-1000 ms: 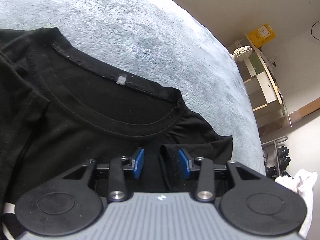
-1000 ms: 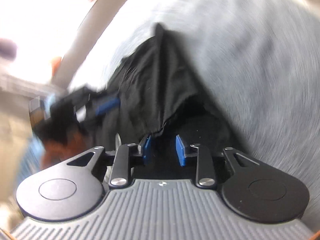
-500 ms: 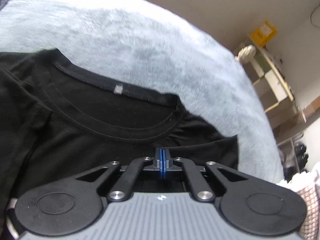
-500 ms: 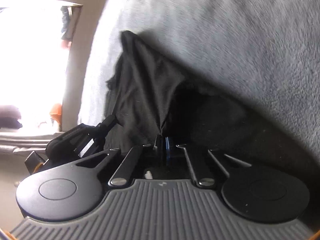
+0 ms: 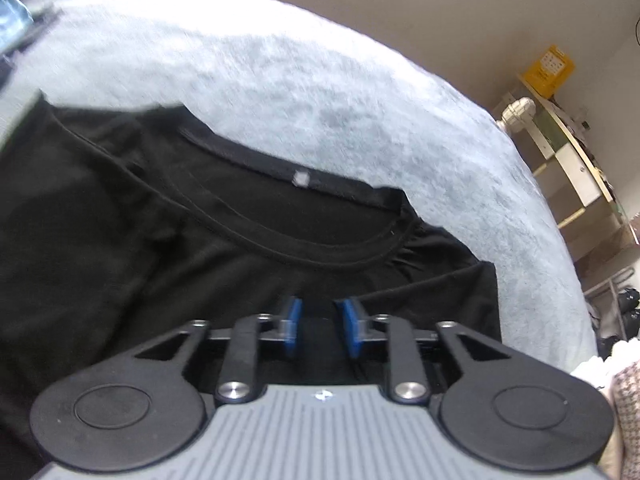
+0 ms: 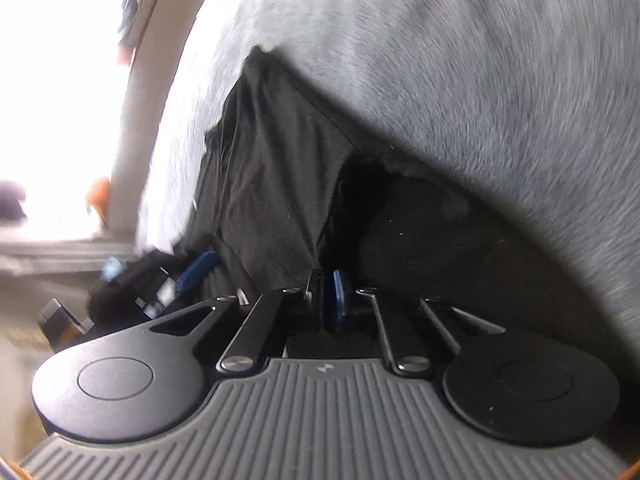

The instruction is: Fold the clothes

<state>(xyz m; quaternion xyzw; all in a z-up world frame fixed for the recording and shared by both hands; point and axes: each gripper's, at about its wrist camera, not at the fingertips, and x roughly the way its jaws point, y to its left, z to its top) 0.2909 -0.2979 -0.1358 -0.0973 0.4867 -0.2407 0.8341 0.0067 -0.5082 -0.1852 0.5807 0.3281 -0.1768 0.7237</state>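
Observation:
A black T-shirt [image 5: 168, 248] lies on a pale grey fleece blanket [image 5: 328, 92], its collar with a small white tag [image 5: 300, 178] facing me. My left gripper [image 5: 323, 320] hovers over the shirt's shoulder area. Its jaws are opening, the blue pads [image 5: 294, 318] stand apart, and only the shirt lying below shows between them. In the right wrist view a fold of the black T-shirt [image 6: 272, 184] rises taut to my right gripper [image 6: 326, 288]. Those pads sit almost together on the cloth and are starting to open. The left gripper [image 6: 192, 272] shows blurred at the left.
The blanket's edge [image 5: 560, 280] curves down on the right. Beyond it stand a wooden shelf [image 5: 576, 176] with a yellow box [image 5: 552, 68] and a white bundle [image 5: 600, 368]. A bright window [image 6: 60, 100] fills the left of the right wrist view.
My left gripper shut, then parted its pads again while drawing back and up from the shirt. My right gripper closed on a fold of the shirt and holds it taut.

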